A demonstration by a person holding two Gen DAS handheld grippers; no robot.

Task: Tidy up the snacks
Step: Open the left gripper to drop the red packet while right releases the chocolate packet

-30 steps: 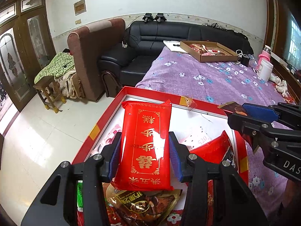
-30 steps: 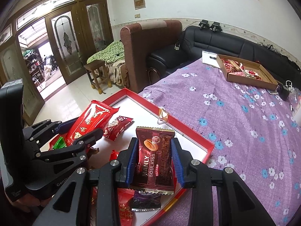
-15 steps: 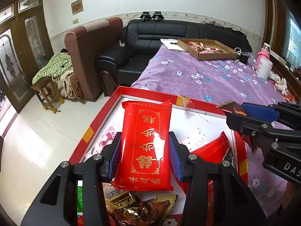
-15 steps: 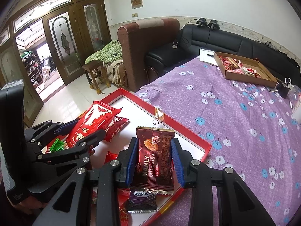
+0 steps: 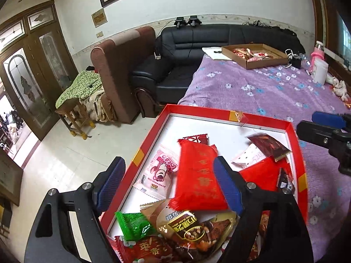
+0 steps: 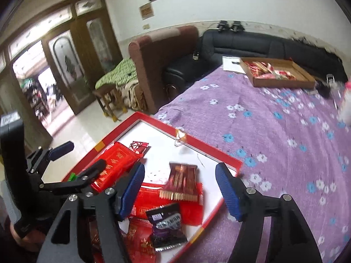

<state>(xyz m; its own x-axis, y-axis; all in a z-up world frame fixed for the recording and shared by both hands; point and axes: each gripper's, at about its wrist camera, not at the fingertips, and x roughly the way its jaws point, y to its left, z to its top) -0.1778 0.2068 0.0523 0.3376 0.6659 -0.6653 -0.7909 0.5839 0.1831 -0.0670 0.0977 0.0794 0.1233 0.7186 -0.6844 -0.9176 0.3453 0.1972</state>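
A red-rimmed tray (image 5: 263, 121) with a white floor lies at the near corner of the purple bed; it also shows in the right wrist view (image 6: 221, 151). My left gripper (image 5: 169, 184) is open above it, and a long red packet (image 5: 197, 175) lies loose in the tray among other snacks. My right gripper (image 6: 179, 188) is open, and a brown chocolate packet (image 6: 181, 182) lies loose in the tray below it, also seen in the left wrist view (image 5: 268, 144). A pink-and-white bear packet (image 5: 161, 171) and a green packet (image 5: 131, 223) lie near the tray's left side.
A cardboard box of snacks (image 5: 254, 54) sits at the far end of the flowered purple bedspread (image 5: 263, 87). A black sofa (image 5: 186, 50), a brown armchair (image 5: 122, 65) and a wooden stool (image 5: 72, 116) stand beyond the bed. A white cup (image 5: 319, 70) stands at the right.
Both grippers opened. The long red packet dropped from the left gripper into the tray, and the brown chocolate packet dropped from the right gripper into the tray.
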